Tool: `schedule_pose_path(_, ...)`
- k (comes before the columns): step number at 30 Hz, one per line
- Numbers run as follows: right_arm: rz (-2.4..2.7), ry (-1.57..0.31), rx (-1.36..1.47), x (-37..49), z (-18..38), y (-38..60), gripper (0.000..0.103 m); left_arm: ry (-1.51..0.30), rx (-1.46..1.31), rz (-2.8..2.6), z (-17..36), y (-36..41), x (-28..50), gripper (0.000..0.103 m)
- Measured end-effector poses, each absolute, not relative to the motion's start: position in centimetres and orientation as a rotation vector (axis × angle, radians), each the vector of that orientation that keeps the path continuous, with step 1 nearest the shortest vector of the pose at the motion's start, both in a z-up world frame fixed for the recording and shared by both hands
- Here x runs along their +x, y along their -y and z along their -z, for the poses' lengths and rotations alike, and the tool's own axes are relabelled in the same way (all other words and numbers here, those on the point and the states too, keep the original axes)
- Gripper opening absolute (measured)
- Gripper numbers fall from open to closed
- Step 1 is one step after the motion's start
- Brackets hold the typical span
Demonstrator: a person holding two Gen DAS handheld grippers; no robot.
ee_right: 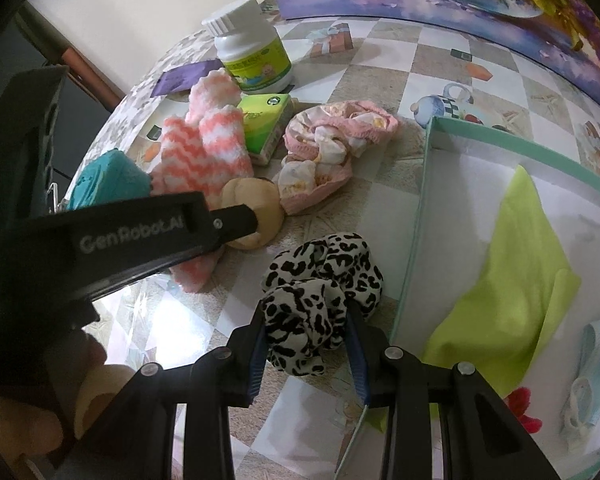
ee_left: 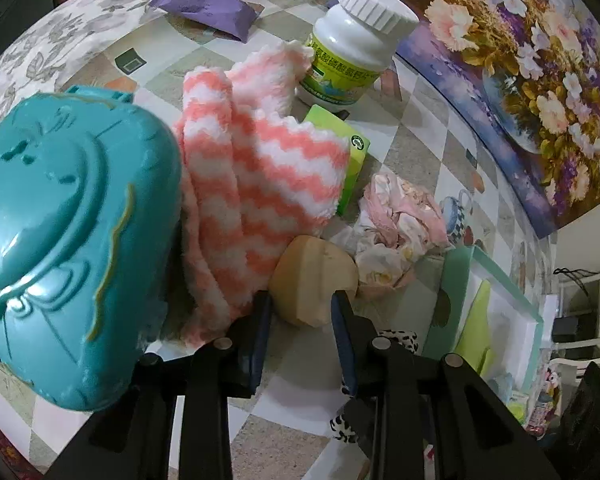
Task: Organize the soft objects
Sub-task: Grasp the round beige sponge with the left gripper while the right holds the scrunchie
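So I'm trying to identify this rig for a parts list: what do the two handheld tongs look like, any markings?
Both are matte black plastic. The right tongs have two flat fingers lined with blue ribbed pads, on angular black linkages with round silver pivot pins. The left tongs are built the same, with blue pads too. From the right wrist view, the left one's side carries white lettering, "GenRobot.AI". No cables or sleeves are visible.

A table (ee_right: 388,64) under a checked, picture-printed cloth carries a white bottle (ee_right: 252,56), a purple packet (ee_right: 184,78), a green carton (ee_right: 266,126), a pink-and-white striped towel (ee_right: 204,152) and a teal case (ee_left: 72,240); a crumpled pink cloth (ee_right: 332,144) and a tan bun-shaped toy (ee_left: 312,276) lie near the middle. An open box (ee_right: 422,184) sits on the right.
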State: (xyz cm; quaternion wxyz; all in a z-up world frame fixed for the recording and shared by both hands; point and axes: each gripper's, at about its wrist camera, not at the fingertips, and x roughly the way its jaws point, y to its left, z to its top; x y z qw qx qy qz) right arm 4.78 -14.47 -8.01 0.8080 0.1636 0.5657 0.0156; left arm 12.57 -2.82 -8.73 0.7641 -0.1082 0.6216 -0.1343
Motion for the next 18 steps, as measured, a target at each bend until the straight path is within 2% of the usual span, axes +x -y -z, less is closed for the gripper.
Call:
schedule_pose_path(5,-0.027,-1.208,0.375,4.7,8.1,15.0,0.037,-1.366,-0.216,0.313,8.4,3.5,12.7,0.040)
schedule_pose_path(11,-0.017,-1.180,0.397,4.4,7.5,15.6,0.037,-1.401,-0.224,0.332,7.8,3.8,13.0,0.041)
schedule_pose_path(18,0.024,-1.124,0.443,3.2,5.4,17.2,0.037,-1.361,-0.144,0.359,7.0,5.2,12.7,0.041)
